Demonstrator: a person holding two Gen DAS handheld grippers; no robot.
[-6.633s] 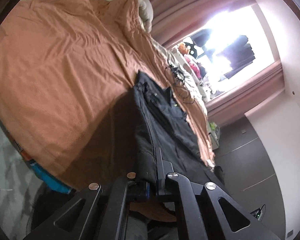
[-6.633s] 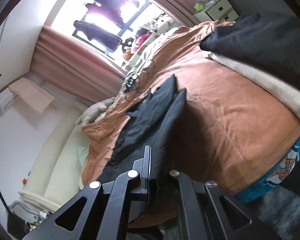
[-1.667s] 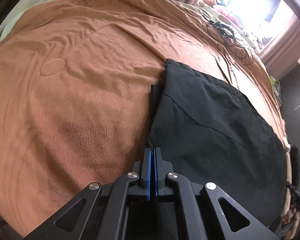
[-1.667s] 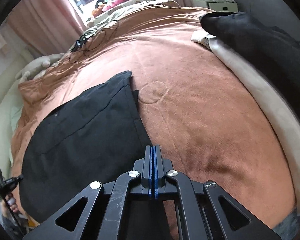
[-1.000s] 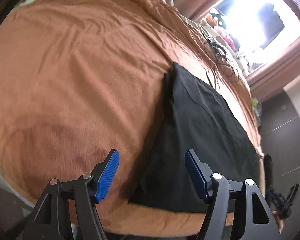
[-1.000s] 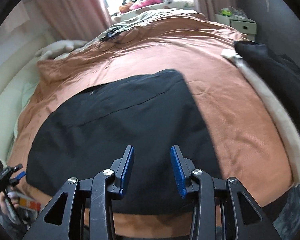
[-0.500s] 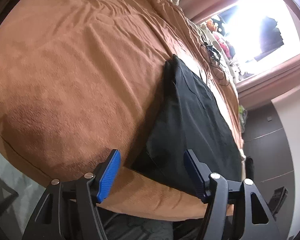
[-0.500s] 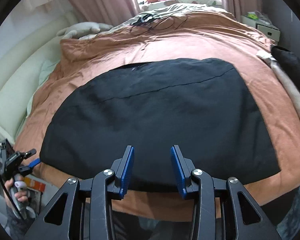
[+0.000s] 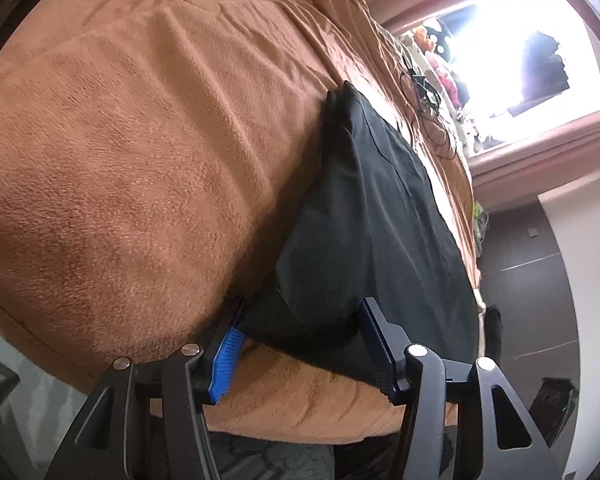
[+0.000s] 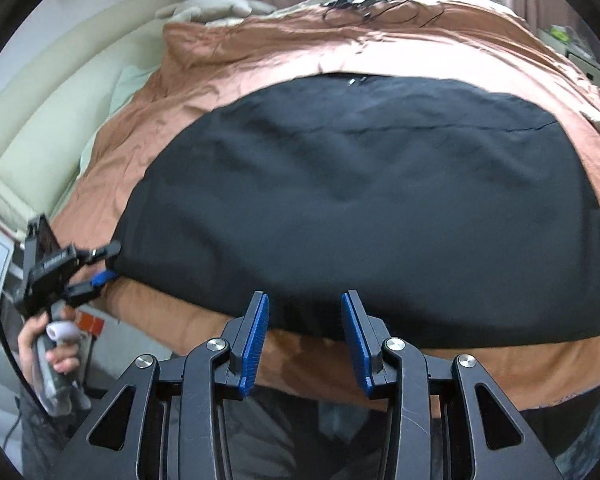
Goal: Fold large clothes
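A large black garment (image 10: 380, 200) lies folded flat on the brown bedspread (image 10: 260, 60); it also shows in the left wrist view (image 9: 372, 220). My left gripper (image 9: 300, 344) is open, its blue-padded fingers straddling the garment's near left corner at the bed's edge. The right wrist view shows that left gripper (image 10: 104, 268) at the garment's left corner, held by a hand. My right gripper (image 10: 304, 336) is open and empty, just short of the middle of the garment's near edge.
The brown bedspread (image 9: 140, 140) covers the whole bed. Black cables (image 10: 364, 4) lie at the far side near the window. A cream padded headboard (image 10: 60, 92) stands at the left. A bright window (image 9: 520, 40) with pink curtains is beyond the bed.
Both grippers let go of the garment after laying it flat and have opened. The left gripper has moved in on the near left corner; the right has swung towards the near edge's middle.
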